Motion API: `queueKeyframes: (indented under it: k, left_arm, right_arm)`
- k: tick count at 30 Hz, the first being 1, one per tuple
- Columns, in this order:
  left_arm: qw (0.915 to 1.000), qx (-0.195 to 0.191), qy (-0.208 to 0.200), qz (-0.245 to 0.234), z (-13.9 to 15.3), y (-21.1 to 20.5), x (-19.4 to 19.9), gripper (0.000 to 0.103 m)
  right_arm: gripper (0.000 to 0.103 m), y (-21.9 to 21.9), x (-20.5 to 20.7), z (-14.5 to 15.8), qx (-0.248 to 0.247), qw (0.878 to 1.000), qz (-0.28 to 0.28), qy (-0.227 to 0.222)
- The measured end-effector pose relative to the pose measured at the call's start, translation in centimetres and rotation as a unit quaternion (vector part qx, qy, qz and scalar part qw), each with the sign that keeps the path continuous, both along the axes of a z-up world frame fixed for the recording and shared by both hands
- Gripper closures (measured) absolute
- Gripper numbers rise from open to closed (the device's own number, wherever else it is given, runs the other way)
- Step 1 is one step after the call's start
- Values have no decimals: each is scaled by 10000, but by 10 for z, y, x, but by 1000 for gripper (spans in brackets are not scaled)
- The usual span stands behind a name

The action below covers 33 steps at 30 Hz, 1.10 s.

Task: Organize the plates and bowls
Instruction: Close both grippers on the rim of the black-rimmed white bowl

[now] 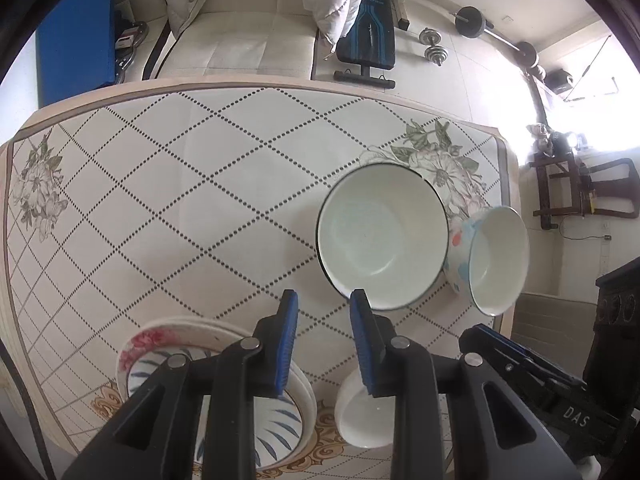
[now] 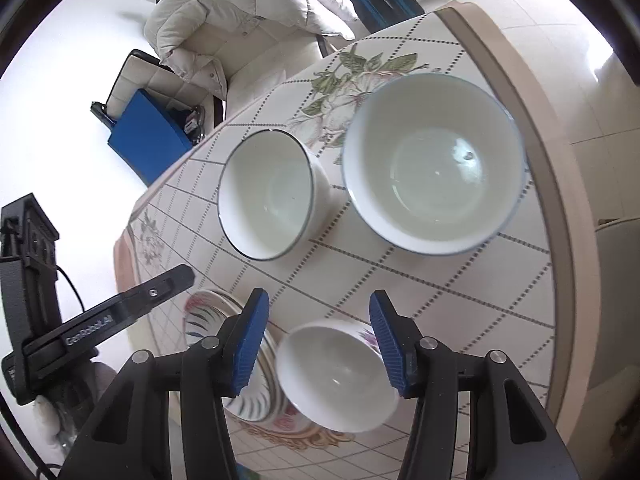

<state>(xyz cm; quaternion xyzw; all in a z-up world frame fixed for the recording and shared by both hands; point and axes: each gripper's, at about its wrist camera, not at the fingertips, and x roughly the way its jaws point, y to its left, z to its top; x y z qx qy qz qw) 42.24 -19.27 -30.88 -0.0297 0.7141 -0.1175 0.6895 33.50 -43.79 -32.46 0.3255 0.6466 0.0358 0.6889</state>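
Observation:
A white bowl with a dark rim (image 1: 383, 236) (image 2: 266, 194) stands on the patterned table. A larger bowl with coloured dots outside (image 1: 494, 260) (image 2: 434, 162) stands to its right near the table edge. Stacked plates, a blue-striped one on a pink-flowered one (image 1: 276, 436) (image 2: 256, 396), lie at the near left. A small white bowl (image 1: 362, 416) (image 2: 334, 374) stands beside them. My left gripper (image 1: 324, 304) is open above the table, over the gap between plates and small bowl. My right gripper (image 2: 320, 304) is open, its fingers either side of the small bowl.
The table (image 1: 160, 208) has a raised beige edge (image 2: 560, 208) close to the dotted bowl. A cream chair with a padded jacket (image 1: 256, 12) stands beyond the far edge. A blue box (image 1: 76, 36), weight bench and dumbbells lie on the floor behind.

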Motion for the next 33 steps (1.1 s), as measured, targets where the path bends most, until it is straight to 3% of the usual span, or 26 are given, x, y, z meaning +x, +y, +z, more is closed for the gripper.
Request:
queueKeyframes:
  k: [4,14,16,21,27,33]
  left_arm:
    - [9997,97,66,-196,-18,-9,25,78]
    - [9972,158,432,-591,-65,-33,51,78]
    - [9971,187,412,-618,-69,-36,52,78]
    - [9969,306,245,-677,-73,-40,52,79]
    - [9964,288,208,-764,-74,-47,48,94]
    - [9963,381,142,-753,-74,-38,37,94]
  right_arm:
    - [48,18,30,-16,352,9990,-239,150]
    - [51,33,61,-62,72,9967,-556,579]
    - [64,33,63,-68,-6,9965,-583,598]
    - [67,40,72,-72,-341,9960,-499,657]
    - [90,44,77,-77,-672,9943,-396,732]
    - [90,52,76,-73,-840,9938,-100,715]
